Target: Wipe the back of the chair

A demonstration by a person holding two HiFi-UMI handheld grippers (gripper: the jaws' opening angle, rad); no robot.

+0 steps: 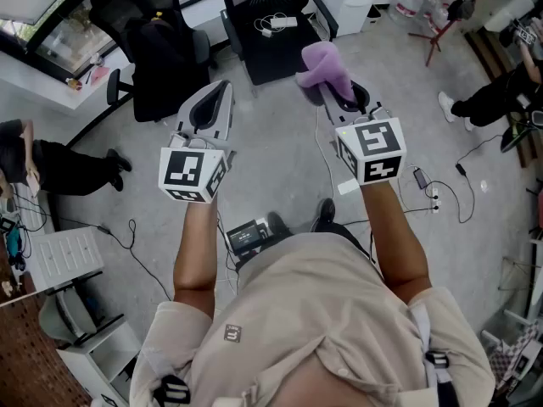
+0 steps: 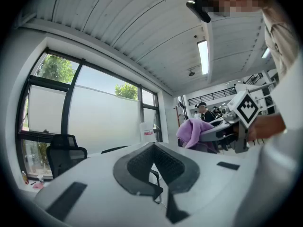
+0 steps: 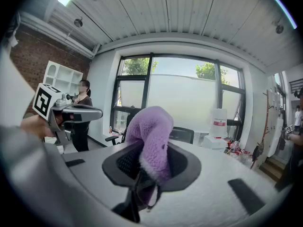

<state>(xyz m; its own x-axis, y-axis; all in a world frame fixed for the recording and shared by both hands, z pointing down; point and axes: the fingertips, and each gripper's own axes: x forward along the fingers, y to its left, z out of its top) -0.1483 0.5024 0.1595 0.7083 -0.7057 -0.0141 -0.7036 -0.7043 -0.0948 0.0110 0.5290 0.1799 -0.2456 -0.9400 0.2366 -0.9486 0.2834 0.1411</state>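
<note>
Two claws are seen raised in the head view: the right claw pinches a purple cloth, and a black chair stands well ahead, untouched. Left gripper view: the left claw is pressed together, empty. Right gripper view: the cloth is clamped. The approach is judged in hand; the cloth must next be carried to the chair's back.

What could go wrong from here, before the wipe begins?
1. The right hand-held gripper pinches the purple cloth at one end only; dragged over a chair back, it may pull free.
2. Cables lie on the floor by the person's feet: walking to the black chairs, they could trip.
</note>
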